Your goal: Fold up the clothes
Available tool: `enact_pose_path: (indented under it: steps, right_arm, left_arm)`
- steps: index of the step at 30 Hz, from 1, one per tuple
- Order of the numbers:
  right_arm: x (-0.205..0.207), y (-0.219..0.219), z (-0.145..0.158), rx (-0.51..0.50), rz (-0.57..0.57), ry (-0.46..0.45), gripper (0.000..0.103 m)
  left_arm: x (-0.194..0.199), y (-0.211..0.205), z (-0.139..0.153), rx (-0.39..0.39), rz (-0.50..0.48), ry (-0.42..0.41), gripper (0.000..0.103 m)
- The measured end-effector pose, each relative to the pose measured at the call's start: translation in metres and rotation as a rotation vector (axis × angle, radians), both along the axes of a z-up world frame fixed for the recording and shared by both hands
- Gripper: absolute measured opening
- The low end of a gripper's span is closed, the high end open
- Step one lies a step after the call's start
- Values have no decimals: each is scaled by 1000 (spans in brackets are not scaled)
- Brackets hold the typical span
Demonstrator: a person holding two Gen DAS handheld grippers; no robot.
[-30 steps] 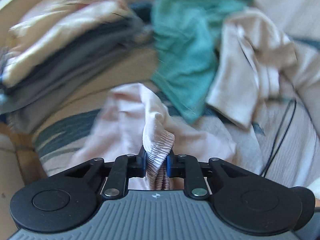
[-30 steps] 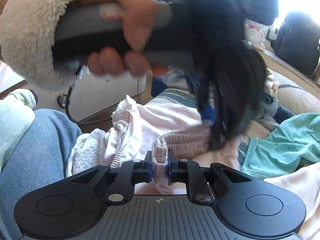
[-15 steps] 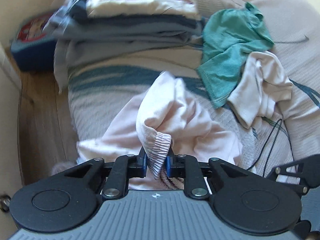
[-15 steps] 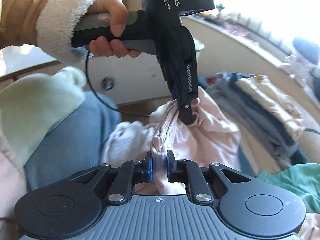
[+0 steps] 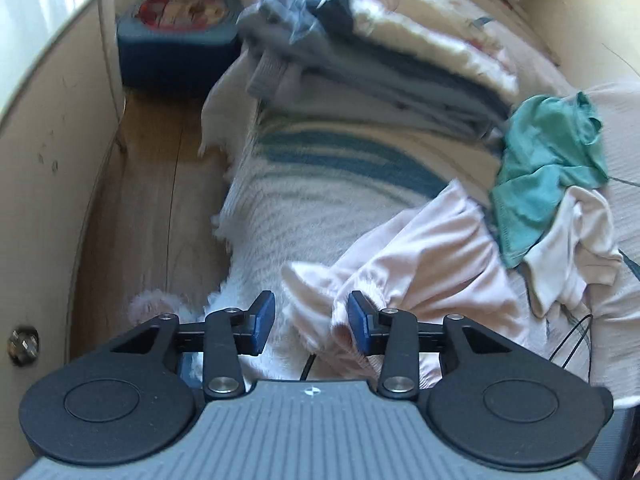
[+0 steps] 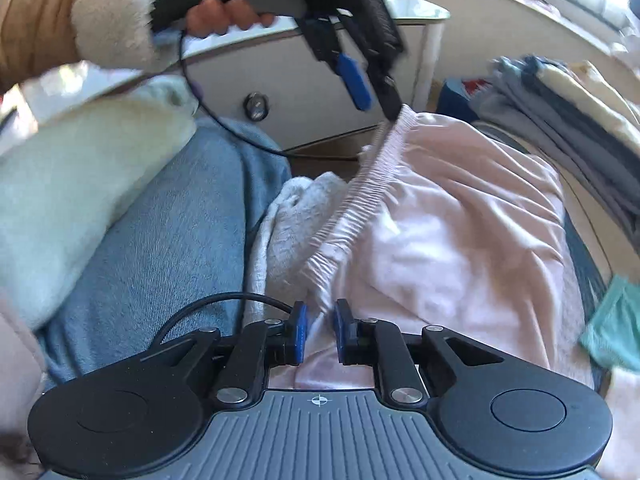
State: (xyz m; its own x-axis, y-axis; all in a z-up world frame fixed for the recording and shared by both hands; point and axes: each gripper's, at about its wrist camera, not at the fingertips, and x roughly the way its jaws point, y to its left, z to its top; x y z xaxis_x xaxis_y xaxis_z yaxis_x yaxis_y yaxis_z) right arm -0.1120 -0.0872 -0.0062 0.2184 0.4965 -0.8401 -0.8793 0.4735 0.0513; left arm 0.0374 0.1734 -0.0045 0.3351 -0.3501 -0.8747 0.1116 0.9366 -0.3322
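With the left tool (image 5: 311, 322) just opened off the elastic waistband (image 6: 360, 196) and only the right tool (image 6: 319, 332) clamped on the pink garment (image 6: 460, 216) spread over the bed (image 5: 320, 208), the straightened edge could be lost to slumping.

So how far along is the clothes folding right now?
Done: a stack of folded clothes sits at the far end of the bed. In hand: the pink garment, its waistband between the right gripper's blue pads; the left gripper has just been opening, and its jaws stand apart around the waistband's other end. Left: the pink piece lies unfolded, and a teal garment and a white one lie crumpled.
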Motion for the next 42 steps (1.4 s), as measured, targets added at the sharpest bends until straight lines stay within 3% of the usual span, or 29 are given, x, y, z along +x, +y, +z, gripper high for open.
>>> enact_pose_path:
  steps: [3,5,7,9,13,17,20,24,31,36,39,41,42]
  right_arm:
    - [12,-24,20,80,-114,56,18]
    - [18,-40,30,104,-192,52,25]
    - [21,-60,33,124,-306,73,35]
    - [23,-85,29,170,-430,137,38]
    - [24,-135,10,281,-701,284,40]
    - [23,-160,-12,407,-893,413,43]
    - [27,-159,-23,491,-910,516,46]
    - [30,-152,-31,496,-898,593,65]
    - [38,-157,-49,577,-974,709,70]
    - [50,-141,-54,522,-1047,709,71]
    - [53,-133,-53,510,-1067,699,71]
    - [53,-129,-50,502,-1070,675,71]
    - [53,-126,-49,492,-1068,660,63]
  left_arm:
    - [-4,-12,25,-13,-47,-72,42]
    - [-5,-23,38,-30,-75,-108,46]
    - [-3,-38,47,-28,-113,-152,58]
    - [0,-53,47,-3,-147,-189,79]
    - [14,-77,30,54,-199,-198,82]
    - [23,-96,6,111,-268,-182,83]
    - [23,-99,-3,106,-279,-166,84]
    - [17,-100,-6,117,-291,-176,85]
    - [7,-105,-9,166,-351,-195,93]
    - [5,-116,-30,233,-372,-149,92]
    - [1,-116,-37,222,-369,-150,90]
    - [0,-113,-40,203,-344,-147,85]
    - [0,-111,-40,197,-326,-153,75]
